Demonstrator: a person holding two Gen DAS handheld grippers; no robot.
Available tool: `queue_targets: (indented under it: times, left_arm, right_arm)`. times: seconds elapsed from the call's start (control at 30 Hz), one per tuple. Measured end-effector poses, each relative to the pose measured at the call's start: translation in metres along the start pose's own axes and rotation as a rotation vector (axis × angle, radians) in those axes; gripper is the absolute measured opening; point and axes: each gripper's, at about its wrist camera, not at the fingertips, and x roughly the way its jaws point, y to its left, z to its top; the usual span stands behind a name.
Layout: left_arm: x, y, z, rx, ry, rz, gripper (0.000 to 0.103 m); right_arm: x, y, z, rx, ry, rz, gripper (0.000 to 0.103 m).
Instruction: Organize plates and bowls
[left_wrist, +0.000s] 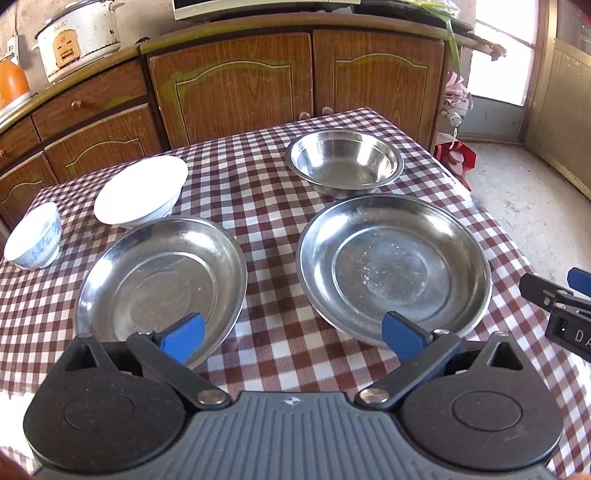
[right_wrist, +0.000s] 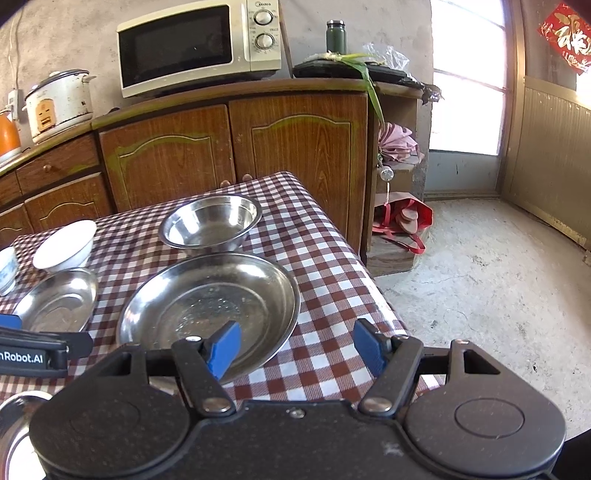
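On the checked table (left_wrist: 258, 192) lie two steel plates: a smaller one (left_wrist: 162, 284) at the left and a larger one (left_wrist: 395, 266) at the right. A steel bowl (left_wrist: 343, 160) stands behind the larger plate. A white bowl (left_wrist: 142, 190) and a small blue-patterned bowl (left_wrist: 35, 236) stand at the left. My left gripper (left_wrist: 293, 338) is open and empty, above the near table edge between the two plates. My right gripper (right_wrist: 297, 345) is open and empty, over the near right rim of the larger plate (right_wrist: 210, 302). The steel bowl (right_wrist: 210, 223) shows behind it.
Wooden cabinets (left_wrist: 236, 85) stand behind the table, with a rice cooker (left_wrist: 77, 37) and a microwave (right_wrist: 195, 48) on top. The table's right edge drops to a concrete floor (right_wrist: 480, 280). Another steel rim (right_wrist: 14, 435) shows at the bottom left of the right wrist view.
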Motion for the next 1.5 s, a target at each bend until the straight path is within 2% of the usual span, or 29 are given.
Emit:
queue_targets:
  times: [0.47,1.03,1.13,1.4,1.43,1.5]
  left_arm:
    - [0.041,-0.014,0.015,0.035,0.026,-0.004,0.103]
    - [0.081,-0.009,0.025,0.027,0.038,0.014,0.103]
    - [0.087,-0.008,0.027,0.03,0.037,0.015,0.096]
    - [0.105,-0.005,0.025,0.018,0.062,-0.022,0.059]
    - [0.106,-0.003,0.025,0.01,0.052,-0.036,0.056]
    - [0.105,-0.004,0.026,0.008,0.047,-0.06,0.04]
  right_arm:
    - [0.049,-0.011,0.008,0.036,0.046,-0.003,0.08]
    - [0.089,-0.014,0.011,0.056,0.074,0.024,0.08]
    - [0.093,-0.014,0.011,0.058,0.075,0.027,0.08]
    - [0.109,-0.014,0.007,0.082,0.094,0.047,0.079]
    - [0.11,-0.014,0.006,0.084,0.095,0.05,0.076]
    - [0.113,-0.013,0.006,0.085,0.098,0.057,0.059]
